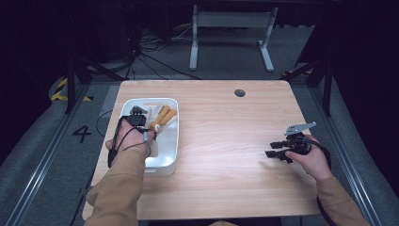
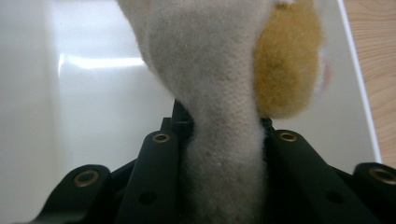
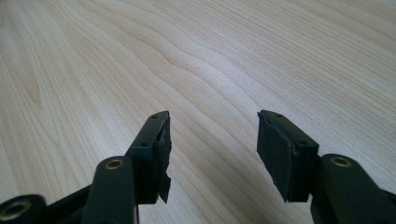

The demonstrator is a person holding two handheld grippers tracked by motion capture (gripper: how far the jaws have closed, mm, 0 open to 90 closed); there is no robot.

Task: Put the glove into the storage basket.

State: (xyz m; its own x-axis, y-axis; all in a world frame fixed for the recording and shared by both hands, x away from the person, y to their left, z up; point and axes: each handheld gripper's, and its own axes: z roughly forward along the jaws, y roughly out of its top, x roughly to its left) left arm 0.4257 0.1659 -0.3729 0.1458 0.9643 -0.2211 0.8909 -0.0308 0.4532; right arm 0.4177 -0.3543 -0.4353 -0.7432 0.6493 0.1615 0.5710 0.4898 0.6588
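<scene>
High view: left tool (image 1: pixel 137 113) in a white bin (image 1: pixel 170 155) — clenched on a plush toy (image 1: pixel 160 118). Right tool (image 1: pixel 277 148) rests on the desk (image 1: pixel 221 141), jaws apart.

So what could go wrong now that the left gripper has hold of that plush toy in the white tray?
1. The left gripper pinches only a narrow cream limb of the cream and tan plush toy, so the soft fabric might slip out on lifting.
2. The toy lies inside the white plastic tray; a dangling part could catch the rim and drag it.
3. The right gripper hangs open over the wooden table, too far away to steady the tray.
</scene>
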